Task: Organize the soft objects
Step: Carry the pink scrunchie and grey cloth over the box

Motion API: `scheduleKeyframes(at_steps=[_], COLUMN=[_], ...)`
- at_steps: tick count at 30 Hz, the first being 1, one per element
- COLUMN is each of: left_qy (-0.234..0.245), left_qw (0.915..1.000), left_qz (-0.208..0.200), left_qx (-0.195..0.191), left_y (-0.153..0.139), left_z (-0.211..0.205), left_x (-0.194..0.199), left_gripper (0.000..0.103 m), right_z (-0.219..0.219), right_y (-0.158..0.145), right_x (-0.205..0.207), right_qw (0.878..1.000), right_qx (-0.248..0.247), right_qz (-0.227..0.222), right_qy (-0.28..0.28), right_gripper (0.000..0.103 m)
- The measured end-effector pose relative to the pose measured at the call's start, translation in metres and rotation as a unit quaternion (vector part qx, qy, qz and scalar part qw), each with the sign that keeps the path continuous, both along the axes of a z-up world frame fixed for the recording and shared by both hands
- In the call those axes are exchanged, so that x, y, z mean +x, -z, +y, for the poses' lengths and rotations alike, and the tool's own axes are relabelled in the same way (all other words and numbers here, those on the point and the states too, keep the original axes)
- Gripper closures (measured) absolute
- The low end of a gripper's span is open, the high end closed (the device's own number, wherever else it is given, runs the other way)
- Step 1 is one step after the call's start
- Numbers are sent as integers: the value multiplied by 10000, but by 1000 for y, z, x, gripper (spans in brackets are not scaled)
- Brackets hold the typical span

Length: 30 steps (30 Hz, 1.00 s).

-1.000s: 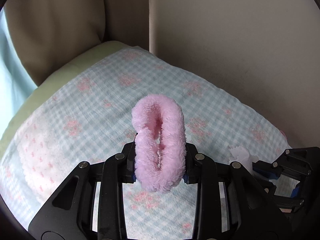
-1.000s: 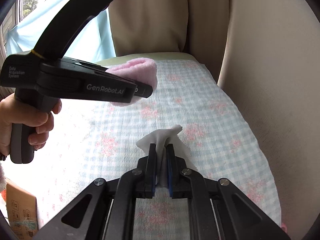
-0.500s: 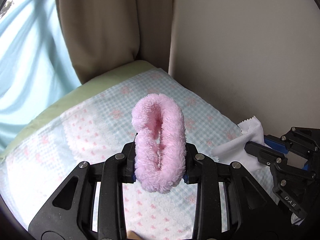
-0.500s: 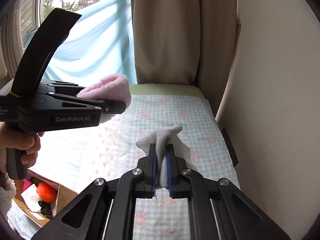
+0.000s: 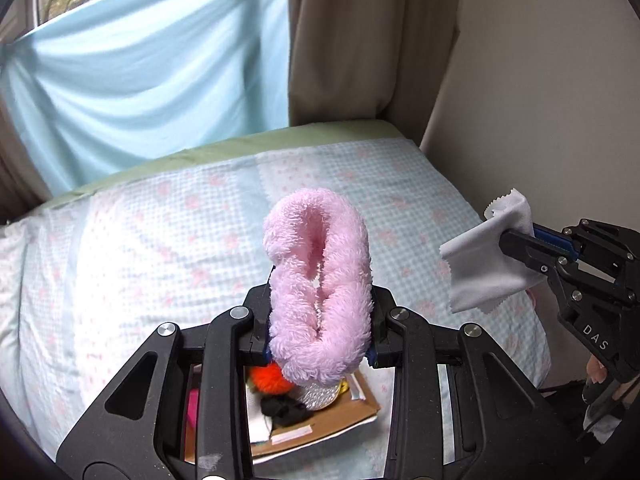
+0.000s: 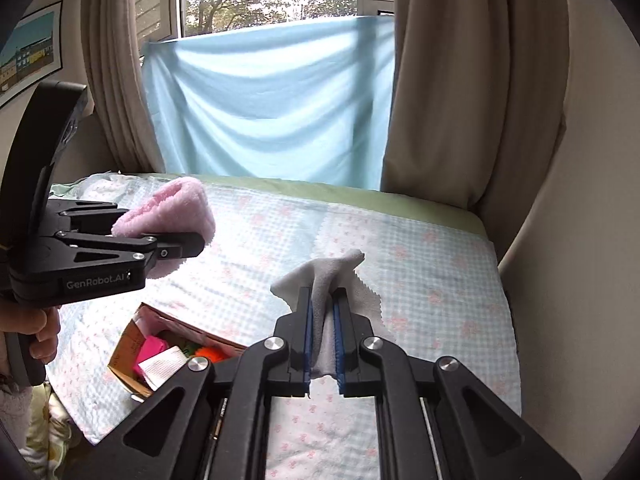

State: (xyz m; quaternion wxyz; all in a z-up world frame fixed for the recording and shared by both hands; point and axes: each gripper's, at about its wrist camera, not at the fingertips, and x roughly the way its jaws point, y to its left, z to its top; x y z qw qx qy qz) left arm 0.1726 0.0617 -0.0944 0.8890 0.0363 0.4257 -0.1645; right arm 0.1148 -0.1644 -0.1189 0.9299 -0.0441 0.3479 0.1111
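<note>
My left gripper [image 5: 319, 322] is shut on a fluffy pink scrunchie [image 5: 318, 276] and holds it in the air above the bed; the gripper also shows in the right wrist view [image 6: 176, 246] with the scrunchie [image 6: 172, 210]. My right gripper [image 6: 323, 320] is shut on a small white cloth [image 6: 326, 280], lifted above the bed; it appears at the right of the left wrist view [image 5: 516, 246] with the cloth [image 5: 486, 268] hanging from it. A cardboard box [image 6: 134, 344] with soft items lies on the bed below both grippers.
The box [image 5: 332, 420] holds an orange pom-pom [image 5: 268, 376], a black piece [image 5: 286, 406] and a bright pink item [image 6: 150, 350]. The bed has a blue checked cover [image 6: 420, 280]. A wall [image 5: 540, 80] is at the right; curtains [image 6: 432, 100] and a blue sheet [image 6: 272, 108] hang behind.
Both grippers have risen and pulled back from the bed with their objects held. The cardboard box has come into view below them, and the window and blue sheet now show.
</note>
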Motion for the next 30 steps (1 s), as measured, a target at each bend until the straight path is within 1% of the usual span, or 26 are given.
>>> scheduleKeyframes(at_steps=[3, 6, 10, 14, 17, 21, 25, 30], left_qy=[-345, -576, -654, -557, -457, -245, -70, 155], left_qw=[9994, 9981, 9967, 9948, 9923, 9891, 9839, 9803], left_qz=[51, 213, 471, 849, 1144, 1447, 1782, 1959], left_qx=[31, 51, 114, 111, 89, 112, 102, 182], left_y=[0, 10, 37, 75, 104, 138, 163, 178], left_z=[57, 106, 155, 183, 189, 188, 177, 160], left_x=[-28, -50, -66, -71, -63, -49, -32, -15], left_gripper=[75, 75, 75, 75, 75, 75, 75, 75], right_z=[42, 82, 131, 169, 189, 201, 207, 207], right_y=[-8, -9, 0, 27, 50, 79, 108, 138], right_x=[-14, -24, -33, -34, -34, -27, -18, -3], right_qw=[9998, 9995, 9982, 9957, 9919, 9856, 9787, 9695], right_qx=[-1, 116, 302, 460, 616, 711, 673, 592], right_qz=[30, 137, 431, 797, 1105, 1489, 1861, 2272], right_qy=[-184, -262, -284, -127, 91, 366, 551, 707], right_gripper=[95, 95, 95, 95, 95, 95, 95, 95])
